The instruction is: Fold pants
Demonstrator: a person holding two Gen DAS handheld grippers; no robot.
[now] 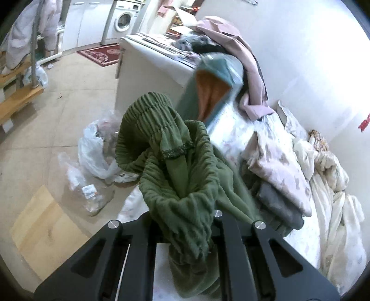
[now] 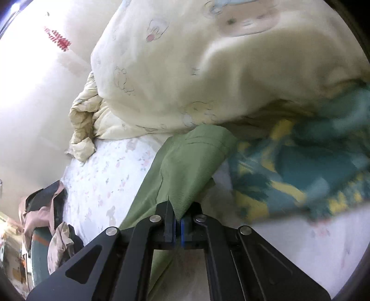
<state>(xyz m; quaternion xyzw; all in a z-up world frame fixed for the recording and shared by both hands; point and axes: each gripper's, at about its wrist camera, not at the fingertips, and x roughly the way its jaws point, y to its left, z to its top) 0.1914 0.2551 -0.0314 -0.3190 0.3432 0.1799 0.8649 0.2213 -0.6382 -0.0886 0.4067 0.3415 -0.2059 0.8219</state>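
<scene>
Left view, ribbed green pants (image 1: 175,166) with gathered elastic waistband bunched up between the left claw (image 1: 185,222) fingers, clenched on the cloth above the floral bed (image 1: 231,125), right view, right claw (image 2: 177,223) pinching a smooth pants edge (image 2: 185,166), leg lying on the bed (image 2: 104,176) beside a cream quilt (image 2: 185,69).

Place: I'm working in a lived-in home, a bedroom open to a laundry corner.
Bed: I see a floral sheet (image 2: 101,180) under a cream cartoon-print quilt (image 2: 175,69).
Laundry: a front-loading washing machine (image 1: 123,22) stands by white cabinets (image 1: 81,25).
Floor: beige tiles, a red mat (image 1: 101,54), plastic bags (image 1: 97,150).
Clutter: clothes heaped on a white cabinet (image 1: 143,69).
</scene>
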